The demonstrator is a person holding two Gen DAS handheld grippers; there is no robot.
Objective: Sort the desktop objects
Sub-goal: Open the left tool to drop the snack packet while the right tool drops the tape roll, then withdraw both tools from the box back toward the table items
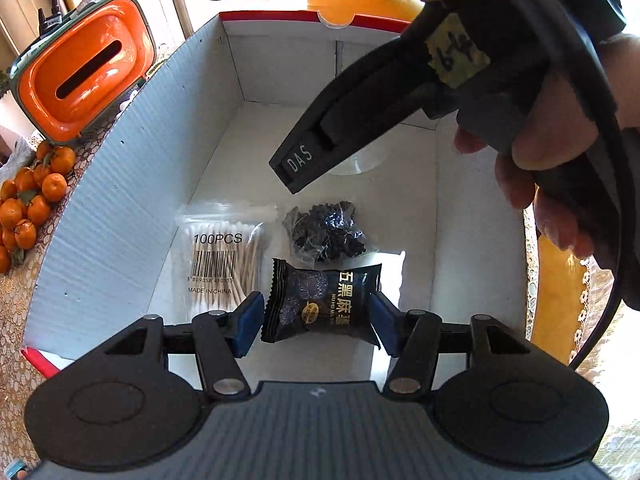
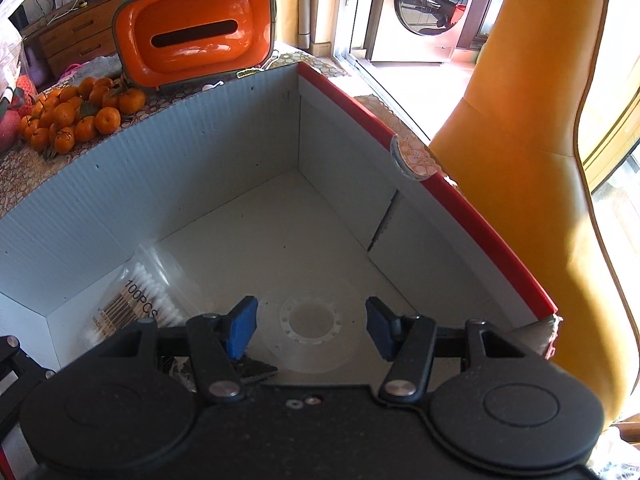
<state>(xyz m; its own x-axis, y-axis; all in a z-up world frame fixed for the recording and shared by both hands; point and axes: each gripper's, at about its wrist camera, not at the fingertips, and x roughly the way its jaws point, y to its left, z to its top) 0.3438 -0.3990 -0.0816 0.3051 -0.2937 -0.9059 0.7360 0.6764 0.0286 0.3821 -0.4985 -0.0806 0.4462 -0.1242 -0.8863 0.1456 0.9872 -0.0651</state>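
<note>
My left gripper [image 1: 317,325] hangs low inside a white cardboard box [image 1: 120,168] with a red rim. It is open, and a black snack packet [image 1: 320,304] with gold lettering lies between its blue pads [image 1: 250,322]. Behind the packet lie a bag of cotton swabs [image 1: 224,256] marked 100PCS and a small clear bag of black bits [image 1: 324,232]. My right gripper [image 2: 312,328] is open over the box [image 2: 460,200] floor. Below its gap lies a clear plastic disc [image 2: 310,320]. The swab bag [image 2: 136,304] shows at its left.
An orange tissue box [image 2: 196,28] and a pile of tangerines [image 2: 72,116] sit on the patterned cloth left of the box. A yellow chair [image 2: 520,160] stands beyond the red rim. A hand [image 1: 560,200] holds the right gripper's body [image 1: 360,120] above the box.
</note>
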